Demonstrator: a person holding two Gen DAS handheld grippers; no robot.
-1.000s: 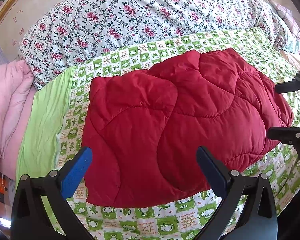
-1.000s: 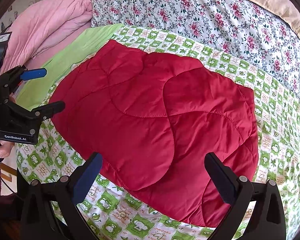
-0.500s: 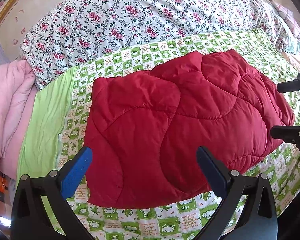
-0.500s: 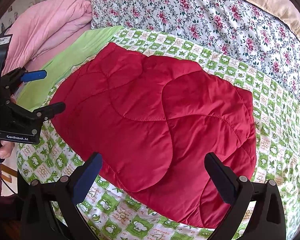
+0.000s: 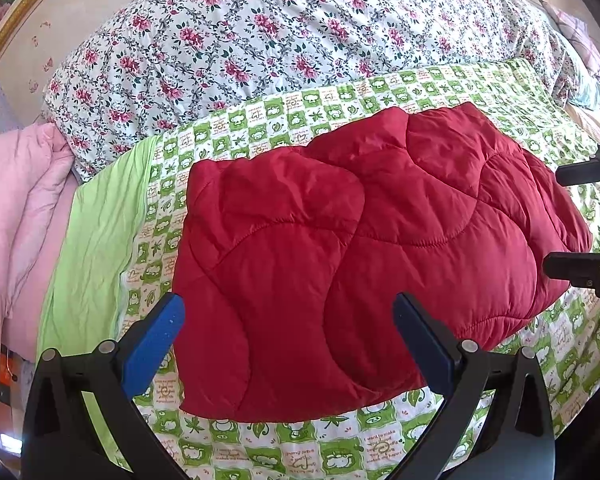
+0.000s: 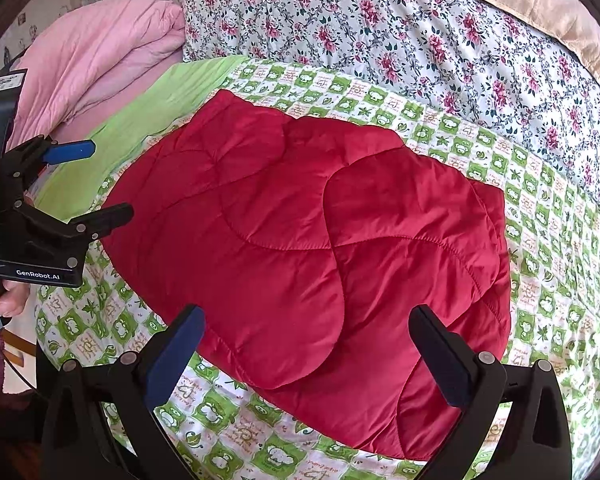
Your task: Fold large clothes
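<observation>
A red quilted padded garment (image 5: 360, 248) lies folded into a thick rectangle on the green-and-white checked sheet (image 5: 284, 116); it also fills the middle of the right wrist view (image 6: 300, 248). My left gripper (image 5: 288, 320) is open and empty, held just above the garment's near left edge. My right gripper (image 6: 308, 332) is open and empty, above the garment's near right edge. Each gripper shows in the other's view: the right one at the right edge (image 5: 572, 220), the left one at the left edge (image 6: 100, 180), both open.
A floral duvet (image 5: 260, 40) is piled behind the garment. A pink quilt (image 6: 92, 52) and a plain green sheet strip (image 5: 96, 232) lie to the left. The bed's near edge runs just under my grippers.
Both grippers have drifted slightly back and up from the garment. The garment has not moved.
</observation>
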